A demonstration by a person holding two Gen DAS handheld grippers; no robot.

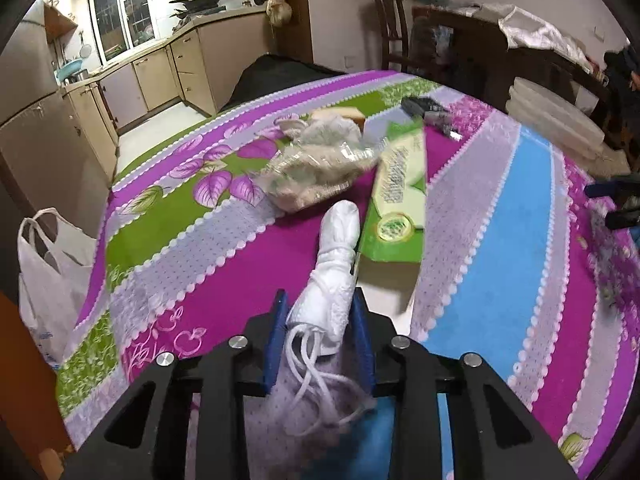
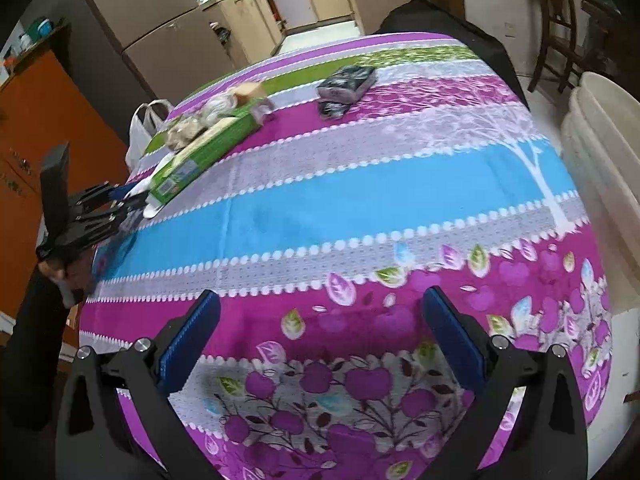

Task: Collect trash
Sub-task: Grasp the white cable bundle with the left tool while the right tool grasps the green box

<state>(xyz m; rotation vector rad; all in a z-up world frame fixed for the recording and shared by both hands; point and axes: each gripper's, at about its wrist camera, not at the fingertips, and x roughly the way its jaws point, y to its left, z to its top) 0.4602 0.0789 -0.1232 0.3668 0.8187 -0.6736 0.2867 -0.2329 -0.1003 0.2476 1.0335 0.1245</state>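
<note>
In the left wrist view my left gripper (image 1: pixel 320 320) is shut on a rolled white face mask (image 1: pixel 336 240); its ear loops dangle below the blue pads. The mask's tip points at a flat green box (image 1: pixel 400 200) lying on the flowered tablecloth (image 1: pixel 500 240). Beyond it lie a crumpled clear plastic wrapper (image 1: pixel 316 168) and a black packet (image 1: pixel 424 108). My right gripper (image 2: pixel 320 320) stands open above the tablecloth's near edge, with nothing between its fingers. In the right wrist view the left gripper (image 2: pixel 120 200) is at the table's left edge beside the green box (image 2: pixel 200 152); the black packet (image 2: pixel 348 84) lies farther back.
A white plastic bag (image 1: pixel 52 280) hangs open off the table's left side, also visible as the white bag (image 2: pixel 142 128). Stacked white tubs (image 2: pixel 600 140) stand right of the table. A wooden chair (image 1: pixel 392 24) and kitchen cabinets (image 1: pixel 160 76) are behind.
</note>
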